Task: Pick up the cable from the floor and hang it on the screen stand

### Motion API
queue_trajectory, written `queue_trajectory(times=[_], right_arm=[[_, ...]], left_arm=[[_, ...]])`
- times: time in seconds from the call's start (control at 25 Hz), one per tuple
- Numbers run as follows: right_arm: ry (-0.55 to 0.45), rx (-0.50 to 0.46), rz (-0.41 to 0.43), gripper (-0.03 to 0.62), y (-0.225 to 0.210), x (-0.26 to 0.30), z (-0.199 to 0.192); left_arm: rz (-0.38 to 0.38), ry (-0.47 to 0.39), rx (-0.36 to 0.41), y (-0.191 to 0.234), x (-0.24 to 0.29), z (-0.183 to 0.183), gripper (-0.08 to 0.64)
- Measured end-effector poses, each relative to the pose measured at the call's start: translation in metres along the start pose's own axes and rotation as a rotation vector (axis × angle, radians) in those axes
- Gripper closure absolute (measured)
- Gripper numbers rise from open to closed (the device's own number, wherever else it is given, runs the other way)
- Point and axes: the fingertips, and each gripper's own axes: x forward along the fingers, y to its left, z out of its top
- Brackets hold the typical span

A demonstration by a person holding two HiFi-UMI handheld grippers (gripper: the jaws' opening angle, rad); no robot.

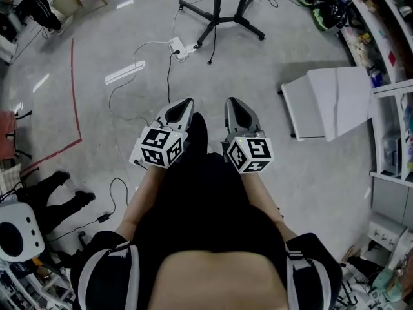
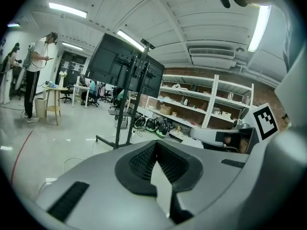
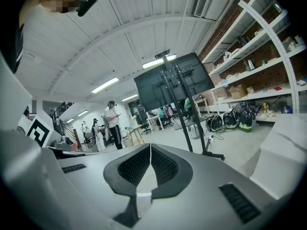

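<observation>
Left hand-held gripper (image 1: 183,103) and right hand-held gripper (image 1: 235,102) are both clenched on nothing and held side by side, probably for carrying. The cable (image 1: 169,76) lies on the floor (image 1: 290,44) ahead of the left one, short of the screen stand (image 1: 219,18).

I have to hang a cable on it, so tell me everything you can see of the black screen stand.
The black screen stand stands upright on the pale floor. It looks like metal: two slim poles rise from a base of spread legs. It carries large dark screens with a small device on top. A white power strip lies close by one leg.
</observation>
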Motion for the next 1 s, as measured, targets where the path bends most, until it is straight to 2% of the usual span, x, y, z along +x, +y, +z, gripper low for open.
queue_trajectory(times=[0.2, 0.56, 1.0], right_arm=[[0.018, 0.065, -0.014, 0.568, -0.010, 0.011, -0.001], [0.037, 0.049, -0.017, 0.568, -0.021, 0.043, -0.003], [0.050, 0.046, -0.016, 0.568, -0.035, 0.114, 0.012]], left_arm=[[0.004, -0.006, -0.011, 0.004, 0.011, 0.005, 0.552], [0.019, -0.001, -0.040, 0.029, 0.032, 0.008, 0.552], [-0.008, 0.005, -0.045, 0.073, 0.087, 0.039, 0.552]])
